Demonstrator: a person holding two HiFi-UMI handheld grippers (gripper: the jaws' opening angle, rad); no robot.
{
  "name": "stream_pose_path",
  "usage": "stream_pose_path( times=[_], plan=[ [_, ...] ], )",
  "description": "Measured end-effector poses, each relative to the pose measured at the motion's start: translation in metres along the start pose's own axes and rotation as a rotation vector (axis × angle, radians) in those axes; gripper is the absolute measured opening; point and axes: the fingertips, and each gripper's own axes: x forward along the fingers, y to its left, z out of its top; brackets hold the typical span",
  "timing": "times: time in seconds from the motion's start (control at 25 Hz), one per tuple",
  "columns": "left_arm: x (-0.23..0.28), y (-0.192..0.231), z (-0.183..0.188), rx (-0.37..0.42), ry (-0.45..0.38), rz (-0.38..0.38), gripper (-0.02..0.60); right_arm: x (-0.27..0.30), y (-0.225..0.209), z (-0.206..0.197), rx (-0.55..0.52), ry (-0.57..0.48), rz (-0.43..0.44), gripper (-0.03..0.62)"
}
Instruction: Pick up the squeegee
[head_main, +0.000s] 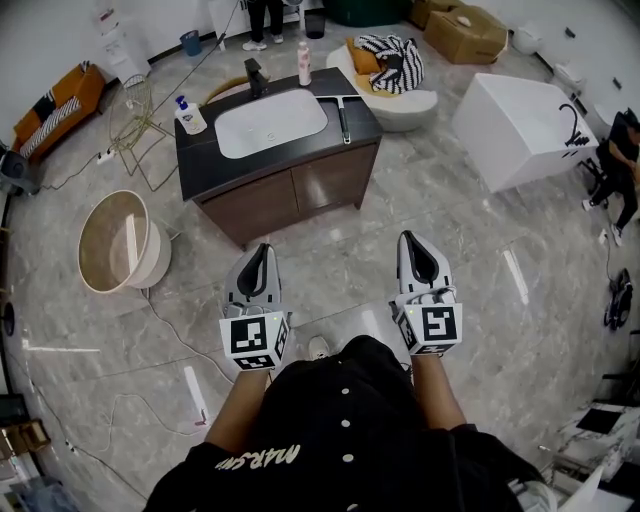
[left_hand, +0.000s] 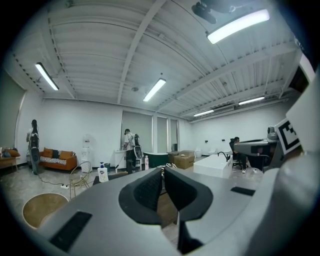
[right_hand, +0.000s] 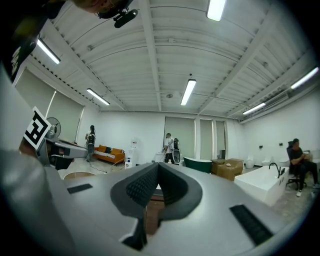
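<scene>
**A:** Squeegee first: where does it lie?

**B:** On the dark counter of the cabinet, just right of the white sink. Its black handle points toward the person and its blade is at the far end. Nothing touches it.

**A:** And the two grippers?

**B:** Both are held out over the floor on the near side of the cabinet, well apart from the counter. The left gripper has its jaws together with nothing between them. The right gripper is the same: pads pressed together, empty.

**A:** What else sits on the counter?

**B:** A soap pump bottle stands at the left corner and a black tap behind the sink. A pink bottle stands at the back edge.

**A:** Around the cabinet?

**B:** A round beige tub sits on the floor to the left, with a cable trailing near it. A white bathtub stands off to the right. Behind the cabinet is a white chair with a striped cloth on it
</scene>
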Motion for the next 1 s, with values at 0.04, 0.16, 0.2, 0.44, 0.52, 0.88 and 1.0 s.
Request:
stream_pose_path(
  times=[0.04,0.16,0.2,0.44,0.52,0.88,1.0],
  plan=[
    [0.003,0.004,-0.001,0.0,0.005,-0.001,0.021,0.003,0.002,-0.002,-0.003,0.01,-0.001,-0.003],
    [0.011,0.01,-0.006,-0.007,0.02,-0.007,0.021,0.011,0.003,-0.008,-0.006,0.032,-0.005,-0.003],
    [0.014,0.011,-0.008,-0.008,0.024,-0.01,0.021,0.014,0.001,-0.01,-0.004,0.035,-0.009,-0.003],
    [0.04,0.015,-0.015,-0.012,0.039,-0.025,0.021,0.038,-0.006,-0.017,0.0,0.038,-0.025,-0.003],
    [0.052,0.019,-0.014,-0.013,0.037,-0.023,0.021,0.049,-0.012,-0.019,0.007,0.035,-0.032,-0.003],
    [0.125,0.031,-0.001,0.005,0.021,-0.017,0.021,0.123,-0.044,-0.022,0.008,0.028,-0.024,-0.003],
    [0.157,0.036,0.004,0.007,0.024,-0.011,0.021,0.153,-0.056,-0.021,0.007,0.027,-0.011,-0.003]
  ],
)
